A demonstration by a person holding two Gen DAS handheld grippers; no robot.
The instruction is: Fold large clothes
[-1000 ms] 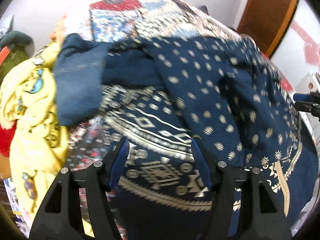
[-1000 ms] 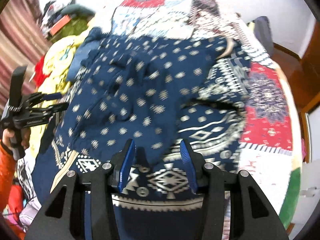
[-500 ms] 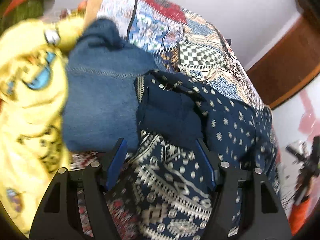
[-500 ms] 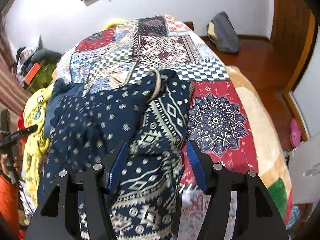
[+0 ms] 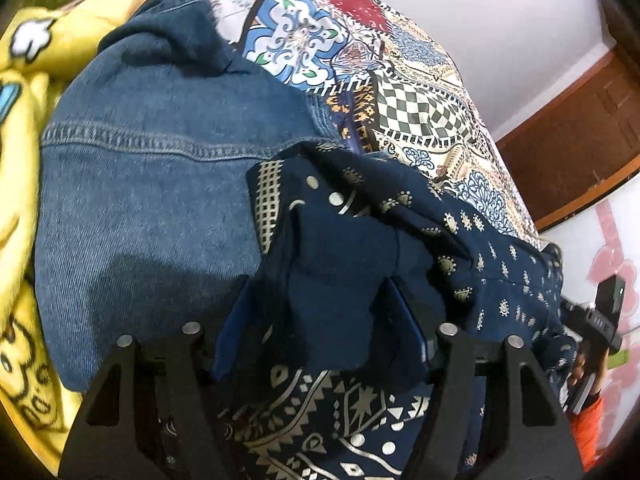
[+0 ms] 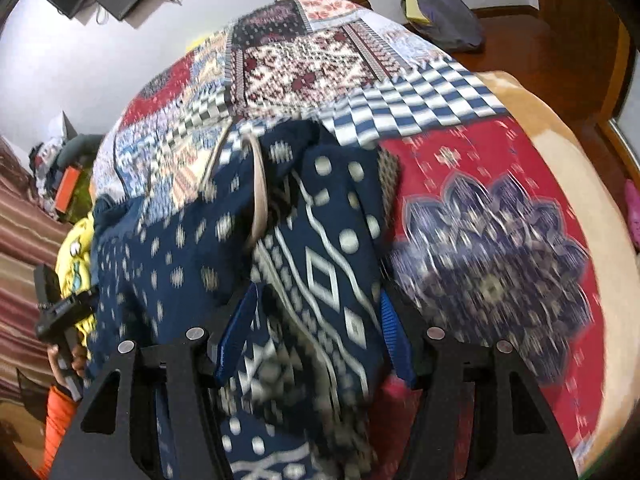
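A large navy garment with white geometric and dotted print (image 5: 360,248) lies spread on the patchwork bed; it also shows in the right wrist view (image 6: 320,248). My left gripper (image 5: 320,320) is open, low over the garment's plain navy corner, with cloth lying between its blue pads. My right gripper (image 6: 312,328) is open, its fingers straddling the garment's right edge near a tan collar band (image 6: 260,196). Neither gripper pinches the cloth. The right wrist view is motion-blurred.
A blue denim piece (image 5: 152,184) and a yellow cartoon-print cloth (image 5: 24,80) lie left of the garment. The patchwork quilt (image 6: 500,240) covers the bed. A dark bag (image 6: 444,16) sits on the wooden floor beyond. The other gripper shows at each view's edge (image 5: 600,320).
Both grippers moved forward along the garment towards its far end and dropped closer to the cloth. The left now sits over the navy corner, the right over the right edge.
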